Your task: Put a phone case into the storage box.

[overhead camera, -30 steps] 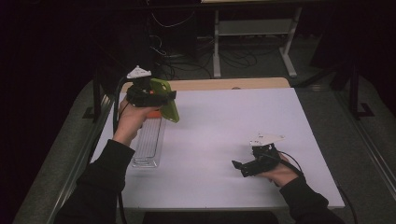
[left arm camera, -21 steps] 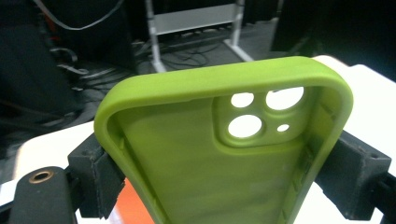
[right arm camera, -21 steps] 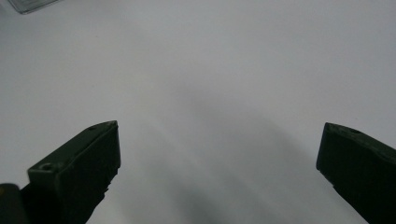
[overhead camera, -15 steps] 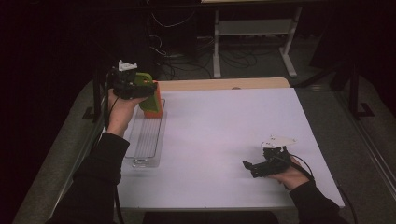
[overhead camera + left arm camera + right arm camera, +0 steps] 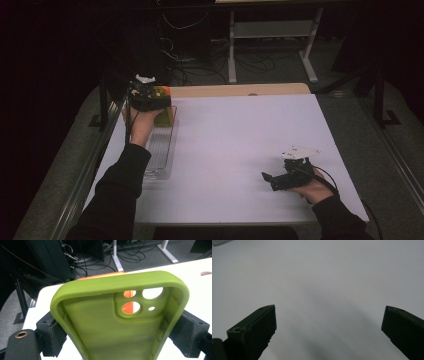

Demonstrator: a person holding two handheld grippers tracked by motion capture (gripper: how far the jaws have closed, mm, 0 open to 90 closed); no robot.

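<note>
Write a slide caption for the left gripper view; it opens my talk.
Left gripper clamps a green phone case, with an orange case behind.

A person's left gripper point(image 5: 159, 100) grips a green phone case point(image 5: 164, 114) over the far end of a clear plastic tray point(image 5: 159, 150) at the left edge of the white counter point(image 5: 235, 145), an orange piece point(image 5: 163, 92) showing beside it. The right gripper point(image 5: 269, 179) rests low near the counter's front right, jaws apart and pointing left, well apart from the tray. Dark sleeves enter from below.
</note>
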